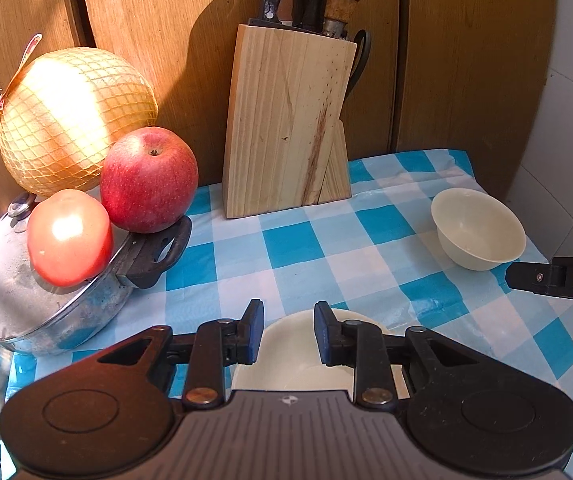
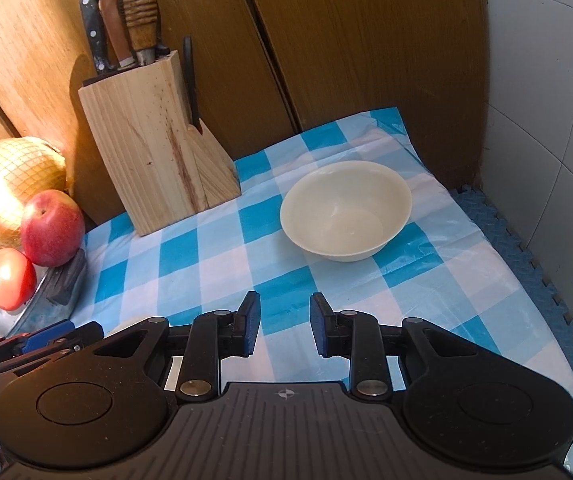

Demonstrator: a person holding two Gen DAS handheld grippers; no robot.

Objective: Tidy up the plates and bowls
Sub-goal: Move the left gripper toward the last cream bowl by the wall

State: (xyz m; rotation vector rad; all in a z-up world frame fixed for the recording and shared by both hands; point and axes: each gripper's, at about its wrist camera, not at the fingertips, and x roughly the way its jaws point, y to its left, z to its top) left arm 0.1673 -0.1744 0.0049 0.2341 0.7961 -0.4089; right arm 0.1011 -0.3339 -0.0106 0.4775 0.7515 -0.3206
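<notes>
Low in the left wrist frame, your left gripper (image 1: 289,330) hangs with its jaws parted over a cream bowl (image 1: 286,364), seemingly not touching it, though the gripper body hides most of that bowl. Your right gripper (image 2: 285,324) is likewise spread and holds nothing above the blue checked cloth (image 2: 214,256). Beyond it, mid-frame, a second cream bowl (image 2: 345,210) sits upright, with the knife block (image 2: 154,152) at upper left.

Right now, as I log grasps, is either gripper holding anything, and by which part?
Nothing is held. The left gripper hangs open over a cream ceramic bowl; the right gripper is open, short of the other cream bowl.
</notes>
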